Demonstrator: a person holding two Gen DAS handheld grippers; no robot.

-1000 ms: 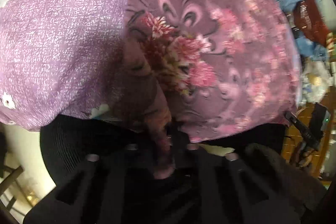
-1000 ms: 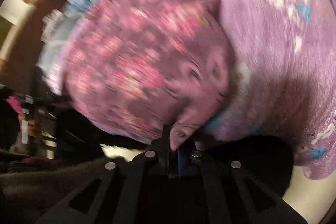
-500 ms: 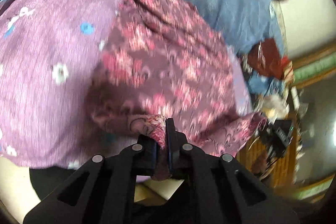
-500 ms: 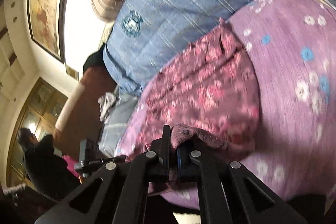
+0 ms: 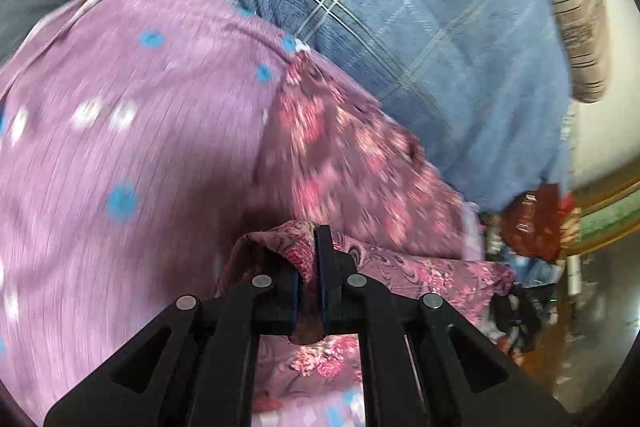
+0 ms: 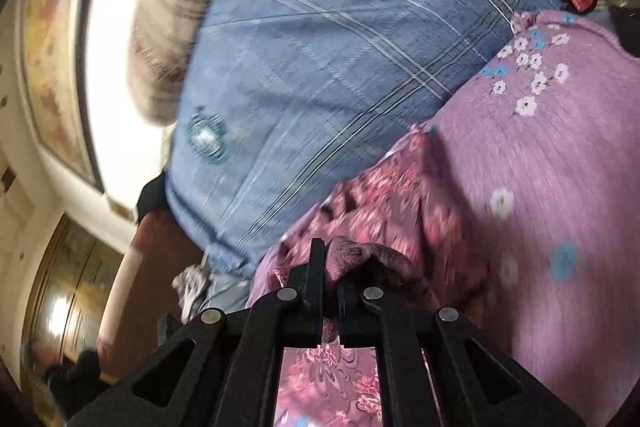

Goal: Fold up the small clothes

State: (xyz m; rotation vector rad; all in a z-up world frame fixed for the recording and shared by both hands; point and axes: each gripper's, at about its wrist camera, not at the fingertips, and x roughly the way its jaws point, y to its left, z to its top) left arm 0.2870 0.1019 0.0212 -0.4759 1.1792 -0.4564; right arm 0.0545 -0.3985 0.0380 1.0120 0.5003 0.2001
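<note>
Blue checked bedding [image 5: 420,39] fills the background behind a lilac cloth with small white and blue flowers [image 5: 132,155], and both frames are smeared by motion. On the lilac cloth lies the small mauve garment with pink floral print [image 5: 352,163], one edge lifted. The left gripper [image 5: 309,267] is clamped on one fold of that edge, the right gripper [image 6: 330,275] on another. A striped beige pillow [image 5: 576,7] lies beyond. Clutter at the left view's right edge is too blurred to identify.
</note>
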